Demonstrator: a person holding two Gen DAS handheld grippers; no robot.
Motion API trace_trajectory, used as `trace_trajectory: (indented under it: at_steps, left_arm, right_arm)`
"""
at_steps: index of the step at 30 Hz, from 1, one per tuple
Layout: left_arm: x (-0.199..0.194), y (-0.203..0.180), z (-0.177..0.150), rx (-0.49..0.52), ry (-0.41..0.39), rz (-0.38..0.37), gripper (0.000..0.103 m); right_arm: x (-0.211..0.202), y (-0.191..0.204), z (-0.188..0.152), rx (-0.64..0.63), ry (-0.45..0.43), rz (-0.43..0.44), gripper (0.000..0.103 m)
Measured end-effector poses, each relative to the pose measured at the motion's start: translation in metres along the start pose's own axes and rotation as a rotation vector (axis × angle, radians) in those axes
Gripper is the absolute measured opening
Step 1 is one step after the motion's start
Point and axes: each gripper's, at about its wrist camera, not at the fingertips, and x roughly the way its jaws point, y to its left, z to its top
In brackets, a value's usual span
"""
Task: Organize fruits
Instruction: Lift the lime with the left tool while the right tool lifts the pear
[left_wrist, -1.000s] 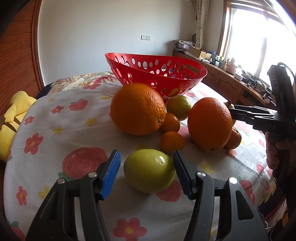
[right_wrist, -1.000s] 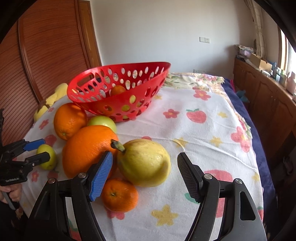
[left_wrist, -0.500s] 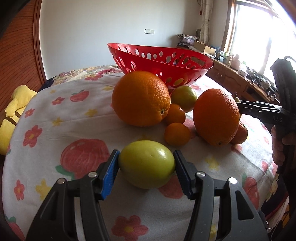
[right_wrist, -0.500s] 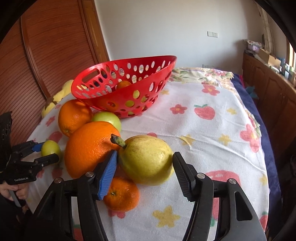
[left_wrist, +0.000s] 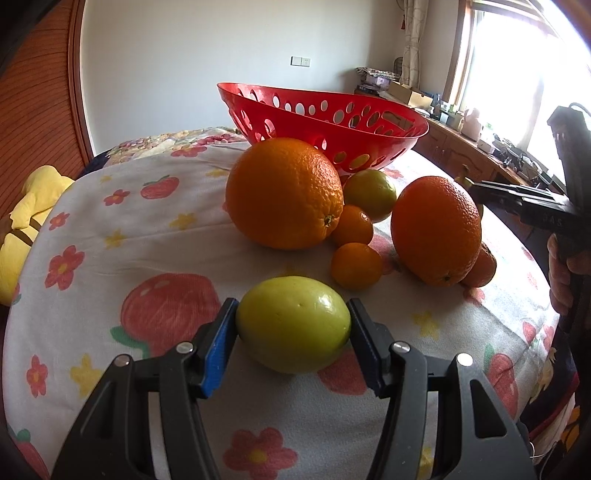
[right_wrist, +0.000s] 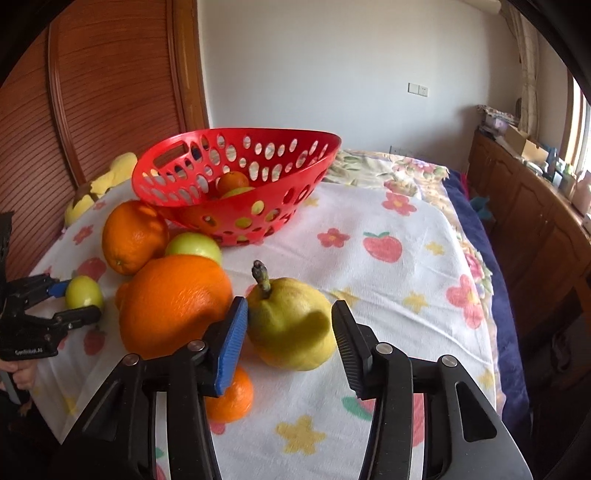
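My left gripper (left_wrist: 292, 307) is shut on a smooth green fruit (left_wrist: 291, 325) that rests on the flowered tablecloth (left_wrist: 122, 240); both pads press its sides. My right gripper (right_wrist: 289, 306) has a yellow pear (right_wrist: 291, 328) with a brown stem between its jaws, which are closing, and both pads touch it. Behind stands a red perforated basket (right_wrist: 236, 133) with an orange (right_wrist: 232, 181) and other fruit inside. Loose beside it lie two big oranges (left_wrist: 284, 192) (left_wrist: 436, 229), two mandarins (left_wrist: 352, 225) (left_wrist: 356, 266) and a round green fruit (left_wrist: 369, 194).
A third mandarin (right_wrist: 231, 398) lies under my right gripper's left finger. A yellow plush toy (left_wrist: 29, 206) sits at the cloth's left edge. A wooden cabinet (right_wrist: 535, 206) runs along the right wall, and a wooden panel (right_wrist: 110, 92) stands behind the basket.
The right jaws have come in from wide apart onto the pear. The left gripper keeps the green fruit between its pads and has barely moved.
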Motion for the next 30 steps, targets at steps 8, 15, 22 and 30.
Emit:
trace_trajectory:
  at_steps: [8, 15, 22, 30]
  left_arm:
    - [0.000, 0.001, 0.000, -0.004, 0.003, 0.000, 0.059]
    - [0.001, 0.001, 0.000, -0.007, 0.006, 0.001, 0.059]
    - [0.004, 0.000, 0.000, 0.001, 0.020, -0.007, 0.059]
    - [0.004, -0.001, 0.001, -0.003, 0.025, -0.004, 0.059]
  right_arm:
    - [0.032, -0.005, -0.005, -0.012, 0.081, 0.010, 0.053]
    - [0.048, -0.008, 0.011, -0.042, 0.081, 0.029, 0.059]
    - [0.069, -0.024, 0.041, -0.041, 0.055, 0.059, 0.066]
    - [0.105, -0.026, 0.064, -0.062, 0.119, 0.142, 0.074]
